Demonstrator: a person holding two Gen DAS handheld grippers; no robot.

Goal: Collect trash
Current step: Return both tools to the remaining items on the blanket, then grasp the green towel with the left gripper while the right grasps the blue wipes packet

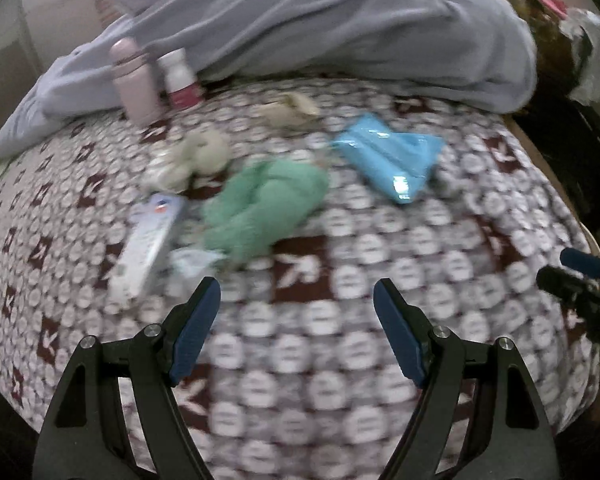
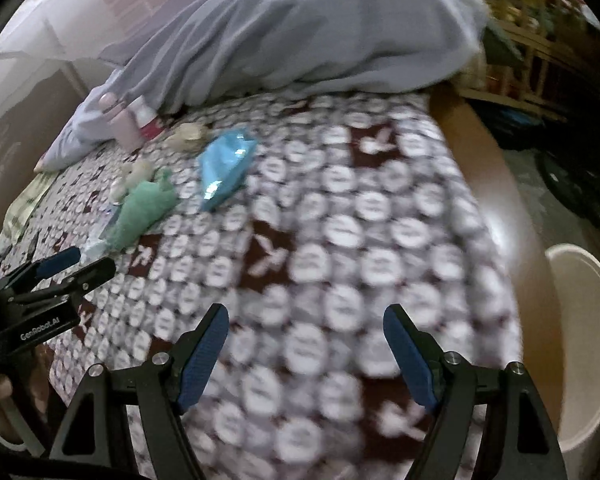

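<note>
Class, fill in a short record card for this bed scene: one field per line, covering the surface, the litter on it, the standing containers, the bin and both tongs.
surface: patterned bedspread, grey duvet bunched at the far side
litter: blue packet, green cloth wad, white box, pale crumpled scraps
containers: pink bottle and white bottle, upright, side by side
bin: white bin beside the bed
left tongs: open, empty
right tongs: open, empty
</note>
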